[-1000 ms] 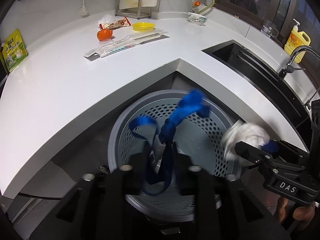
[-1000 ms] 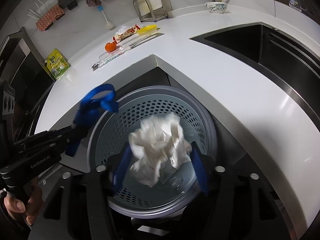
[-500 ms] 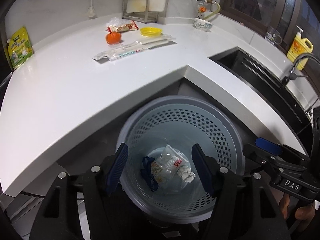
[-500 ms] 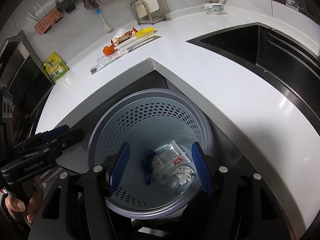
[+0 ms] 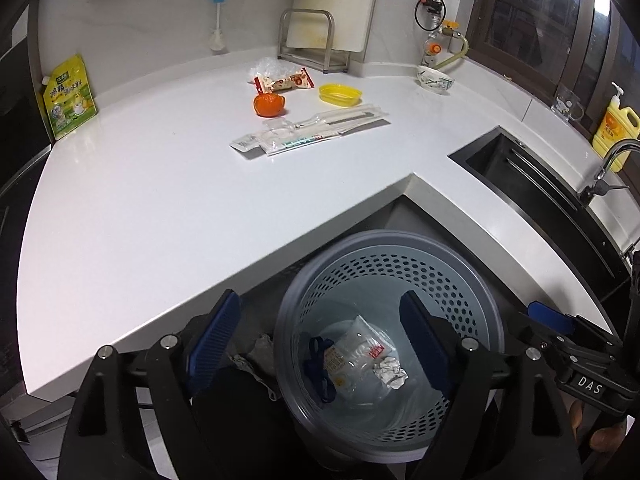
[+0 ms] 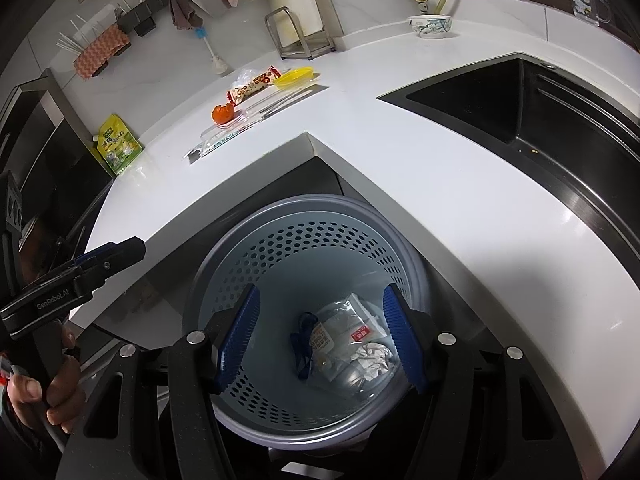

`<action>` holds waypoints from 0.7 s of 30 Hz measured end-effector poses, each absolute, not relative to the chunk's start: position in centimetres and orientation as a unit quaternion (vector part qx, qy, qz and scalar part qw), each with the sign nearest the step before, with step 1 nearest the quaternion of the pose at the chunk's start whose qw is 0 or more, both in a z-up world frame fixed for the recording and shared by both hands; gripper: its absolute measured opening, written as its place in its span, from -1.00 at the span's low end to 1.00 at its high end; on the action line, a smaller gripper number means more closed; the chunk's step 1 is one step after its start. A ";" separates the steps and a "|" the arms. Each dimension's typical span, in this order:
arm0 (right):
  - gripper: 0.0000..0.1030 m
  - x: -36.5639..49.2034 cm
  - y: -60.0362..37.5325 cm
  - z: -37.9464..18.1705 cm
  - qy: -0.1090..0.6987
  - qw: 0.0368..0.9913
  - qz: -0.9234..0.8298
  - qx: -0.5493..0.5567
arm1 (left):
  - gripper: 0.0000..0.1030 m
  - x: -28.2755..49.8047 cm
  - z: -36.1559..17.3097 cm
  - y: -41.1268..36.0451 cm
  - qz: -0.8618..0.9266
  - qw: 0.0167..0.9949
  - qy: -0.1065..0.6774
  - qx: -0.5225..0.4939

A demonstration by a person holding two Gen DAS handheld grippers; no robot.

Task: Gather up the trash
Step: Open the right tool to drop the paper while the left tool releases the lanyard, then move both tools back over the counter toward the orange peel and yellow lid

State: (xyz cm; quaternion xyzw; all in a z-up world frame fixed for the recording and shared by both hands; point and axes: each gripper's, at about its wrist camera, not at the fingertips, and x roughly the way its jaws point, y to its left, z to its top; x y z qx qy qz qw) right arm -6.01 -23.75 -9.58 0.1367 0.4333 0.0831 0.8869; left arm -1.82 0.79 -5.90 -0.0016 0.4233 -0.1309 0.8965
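A grey perforated trash bin point(image 5: 472, 272) point(image 6: 224, 256) stands on the floor below the counter corner. Inside lie a blue strap point(image 5: 318, 364) point(image 6: 302, 344), a clear plastic wrapper point(image 5: 356, 354) point(image 6: 340, 332) and a crumpled white tissue point(image 5: 390, 372) point(image 6: 372, 356). My left gripper point(image 5: 320, 328) is open and empty above the bin. My right gripper point(image 6: 320, 328) is open and empty above the bin. On the white counter point(image 5: 160, 184) lie a long clear wrapper point(image 5: 308, 134) point(image 6: 248, 120), an orange peel point(image 5: 269, 105) point(image 6: 224, 113), a snack wrapper point(image 5: 284, 80) point(image 6: 252, 84) and a yellow lid point(image 5: 340, 95) point(image 6: 294, 76).
A green pouch point(image 5: 68, 96) point(image 6: 118, 148) leans at the counter's left. A black sink point(image 5: 532, 200) point(image 6: 560, 120) is on the right, with a faucet point(image 5: 608, 168) and yellow soap bottle point(image 5: 612, 128). A bowl point(image 5: 436, 80) point(image 6: 430, 26) and metal rack point(image 5: 312, 40) stand at the back.
Both grippers opened: the blue strap dropped from the left and the white tissue from the right into the bin. The left gripper then rose and pulled back.
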 end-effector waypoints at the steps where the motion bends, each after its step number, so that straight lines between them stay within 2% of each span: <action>1: 0.19 -5.9 -23.7 -9.6 0.434 0.887 0.084 0.136 | 0.58 -1.7 -5.8 0.9 -0.130 0.897 0.423 -0.003; 21: 0.19 -2.9 -22.4 -8.8 0.435 0.888 0.091 0.118 | 0.62 1.4 -4.3 4.3 -0.094 0.912 0.399 -0.022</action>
